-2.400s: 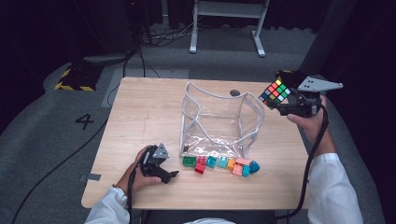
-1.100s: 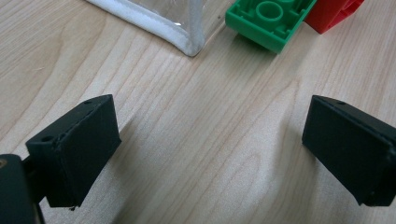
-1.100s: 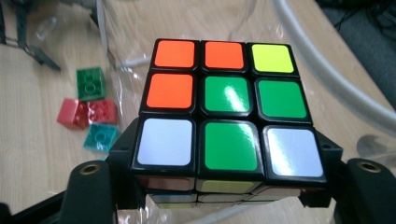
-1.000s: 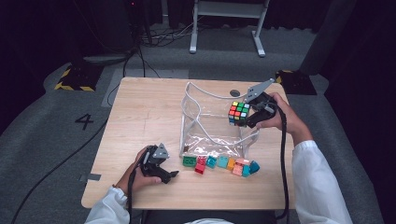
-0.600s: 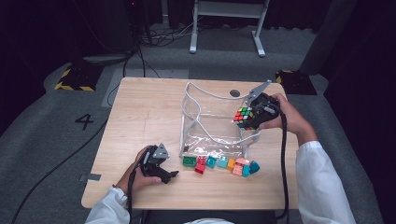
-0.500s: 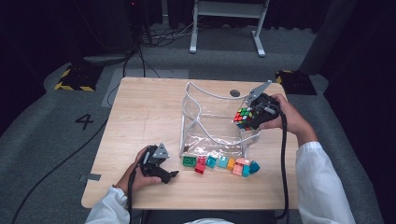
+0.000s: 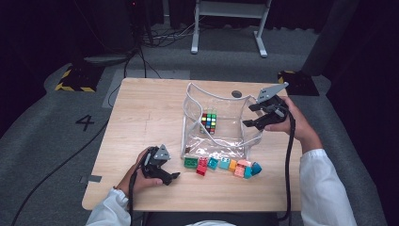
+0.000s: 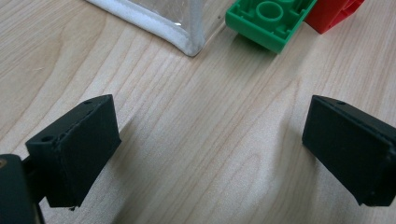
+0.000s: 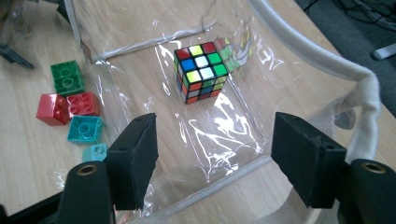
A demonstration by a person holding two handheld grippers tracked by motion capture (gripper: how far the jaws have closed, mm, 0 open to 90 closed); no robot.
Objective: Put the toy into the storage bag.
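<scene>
High view: right tool [image 7: 251, 115] hovers at clear bag's [image 7: 237, 141] right rim, jaws spread, just been opening, empty; puzzle cube [image 7: 209, 122] inside bag. Left tool [image 7: 170, 178] rests on desk [image 7: 141, 108] left of bag, jaws spread.

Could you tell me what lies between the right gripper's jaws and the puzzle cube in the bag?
Only the clear bag's creased plastic floor; the right gripper view shows nothing else before the puzzle cube.

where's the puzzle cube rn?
High view: puzzle cube sits inside the clear bag mid-table, toward its far left, apart from the right gripper.
</scene>
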